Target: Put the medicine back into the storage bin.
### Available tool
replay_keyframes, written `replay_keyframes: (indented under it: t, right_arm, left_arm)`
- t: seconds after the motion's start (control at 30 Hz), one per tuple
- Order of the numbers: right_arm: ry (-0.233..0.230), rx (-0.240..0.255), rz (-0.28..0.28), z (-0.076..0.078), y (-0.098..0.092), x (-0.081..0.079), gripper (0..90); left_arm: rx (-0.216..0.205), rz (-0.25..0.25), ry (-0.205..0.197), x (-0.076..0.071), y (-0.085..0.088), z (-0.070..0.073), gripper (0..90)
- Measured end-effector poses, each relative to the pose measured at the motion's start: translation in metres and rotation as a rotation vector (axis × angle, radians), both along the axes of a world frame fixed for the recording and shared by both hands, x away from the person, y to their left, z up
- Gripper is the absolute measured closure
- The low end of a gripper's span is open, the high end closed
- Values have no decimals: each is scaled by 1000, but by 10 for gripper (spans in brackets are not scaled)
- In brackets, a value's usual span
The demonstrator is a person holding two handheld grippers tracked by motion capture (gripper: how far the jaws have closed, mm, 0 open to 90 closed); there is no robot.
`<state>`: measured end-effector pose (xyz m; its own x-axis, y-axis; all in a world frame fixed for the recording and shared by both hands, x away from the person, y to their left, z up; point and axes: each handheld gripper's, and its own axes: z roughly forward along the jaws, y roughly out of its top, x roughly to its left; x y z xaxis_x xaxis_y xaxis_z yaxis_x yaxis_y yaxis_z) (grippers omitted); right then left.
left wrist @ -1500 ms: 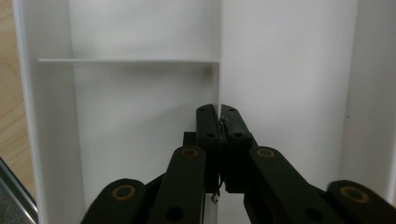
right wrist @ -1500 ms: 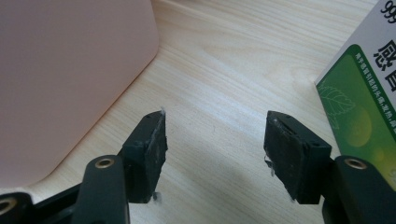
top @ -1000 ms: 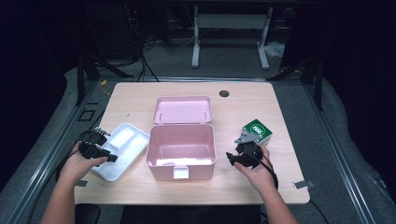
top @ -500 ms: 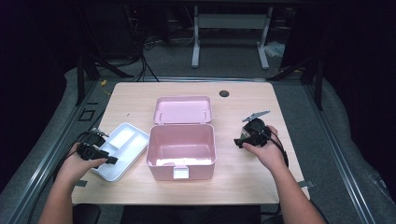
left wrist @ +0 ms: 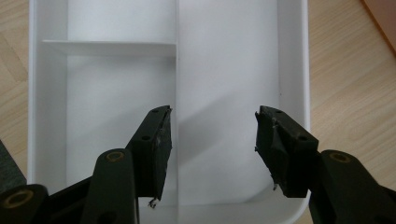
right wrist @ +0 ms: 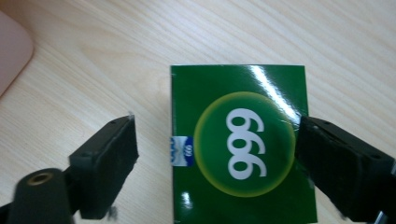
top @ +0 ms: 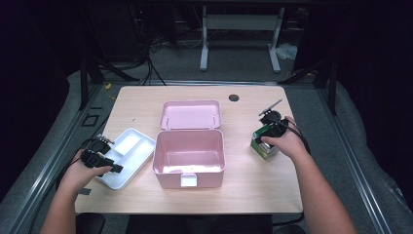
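Observation:
A green box (right wrist: 243, 149) marked "999" lies flat on the wooden table (top: 243, 180), right of the open pink case (top: 189, 151). My right gripper (right wrist: 217, 126) hovers over it with a jaw on each side; its jaws have just been opening, and the left pad stands clear of the box. From above, the right gripper (top: 270, 127) covers part of the green box (top: 262, 147). My left gripper (left wrist: 212, 121) hangs open over the white divided tray (left wrist: 229, 56), nothing between its pads; its jaws have also just been opening. From above, the left gripper (top: 104, 156) sits at the tray's (top: 127, 157) near-left corner.
The pink case stands empty at mid-table, its lid (top: 191, 114) folded back flat behind it. A corner of the case (right wrist: 11, 51) shows left of the green box. A dark round grommet (top: 233, 97) sits near the table's far edge.
The right hand has moved away from the person, from just short of the green box to over it, with its jaws spread wider. The left hand has stayed put over the tray.

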<state>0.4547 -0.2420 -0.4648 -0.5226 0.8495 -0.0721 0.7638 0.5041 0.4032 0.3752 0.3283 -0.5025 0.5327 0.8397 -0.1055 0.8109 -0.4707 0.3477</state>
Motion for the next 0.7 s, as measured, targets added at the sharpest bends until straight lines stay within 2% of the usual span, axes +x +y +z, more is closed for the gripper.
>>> replay_keyframes:
  t: [0.17, 0.27, 0.37, 0.57, 0.7]
  right_arm:
    - [80, -21, -14, 1, -7, 15, 42]
    - [130, -25, -16, 1, -10, 22, 42]
    - [159, -34, -12, 1, -11, 27, 82]
    - [223, -31, -6, -1, -11, 32, 83]
    - [252, -51, -5, -6, -12, 35, 87]
  left_arm:
    - [3, 0, 5, 0, 1, -1, 458]
    - [3, 1, 5, 0, 1, -1, 459]
    - [2, 4, 7, 0, 0, -2, 459]
    - [11, -6, 14, 1, 0, -4, 461]
    - [3, -4, 14, 1, 0, -4, 465]
